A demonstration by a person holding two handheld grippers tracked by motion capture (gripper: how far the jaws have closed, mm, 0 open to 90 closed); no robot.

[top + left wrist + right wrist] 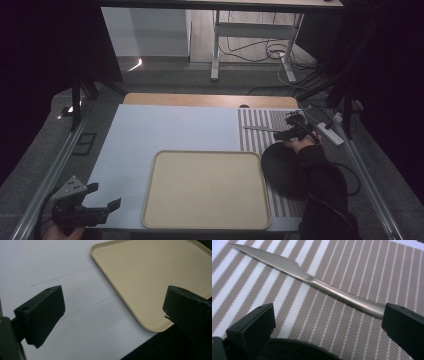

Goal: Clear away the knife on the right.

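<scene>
Two grippers, one tray, one knife, one dark plate, one striped mat. Left gripper (102, 197) sits at the near left corner of the white table cover (165, 130), jaws spread wide and holding nothing; in the left gripper view it hangs over the white cover with the corner of the tray (150, 277) just right of the gap. The beige tray (206, 189) has nothing on it and lies in the middle near the front edge. Just right of it a dark round plate (282, 170) rests on the striped mat (255, 130), partly covered by the person's dark sleeve (325, 190). Right gripper (292, 129) is over the mat, jaws wide, gripping nothing. The knife (312, 281) lies flat on the mat ahead of those jaws, its handle end hidden behind one jaw, the plate rim cut off at the bottom.
</scene>
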